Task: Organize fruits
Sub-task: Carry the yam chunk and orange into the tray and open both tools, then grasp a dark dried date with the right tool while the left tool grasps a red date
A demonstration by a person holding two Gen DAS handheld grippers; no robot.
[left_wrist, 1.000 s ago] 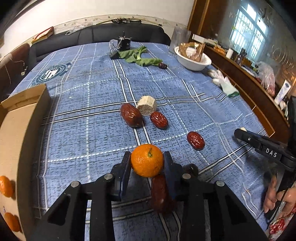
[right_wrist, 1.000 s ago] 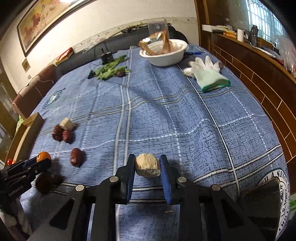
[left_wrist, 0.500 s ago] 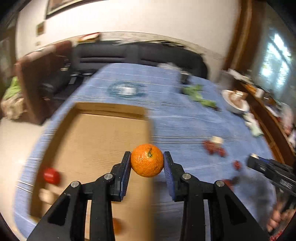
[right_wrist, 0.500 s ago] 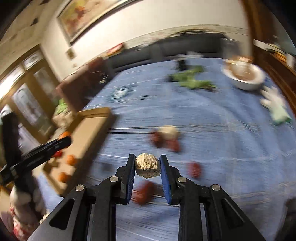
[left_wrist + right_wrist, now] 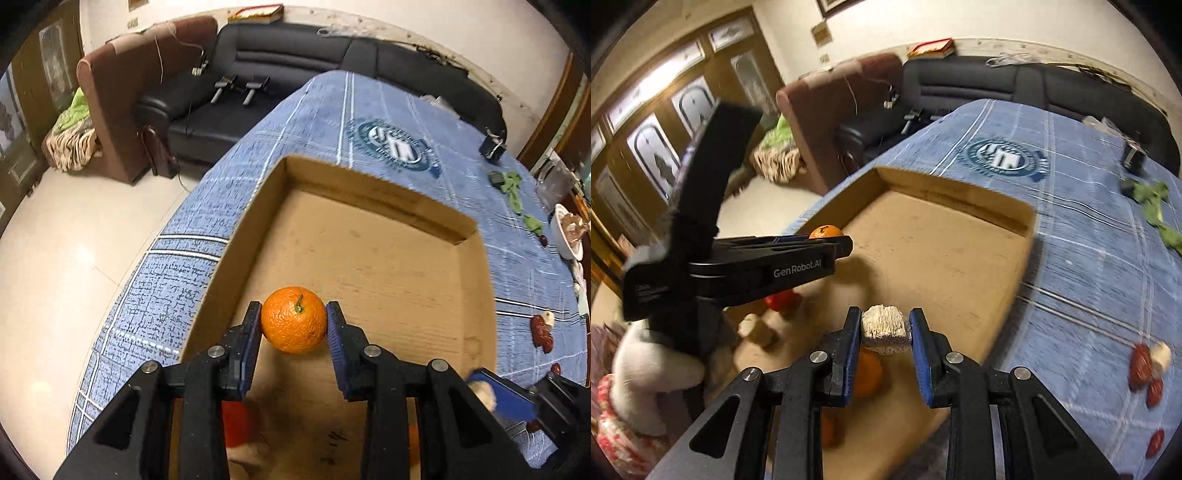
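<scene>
I see even, fairly dim indoor light, glare on the pale floor, motion blur at frame edges, strong fisheye curvature, and dark corner vignetting.

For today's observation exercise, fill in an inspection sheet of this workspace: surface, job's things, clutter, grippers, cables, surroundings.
Surface: blue checked tablecloth.
Job's things: shallow cardboard box; round orange tangerine; pale fibrous chunk; dark red dates on the cloth.
Clutter: white bowl, green leaves.
Grippers: left gripper shut on tangerine; right gripper shut on chunk; both over the box.
Cables: thin cord on brown armchair.
Surroundings: black sofa.
</scene>
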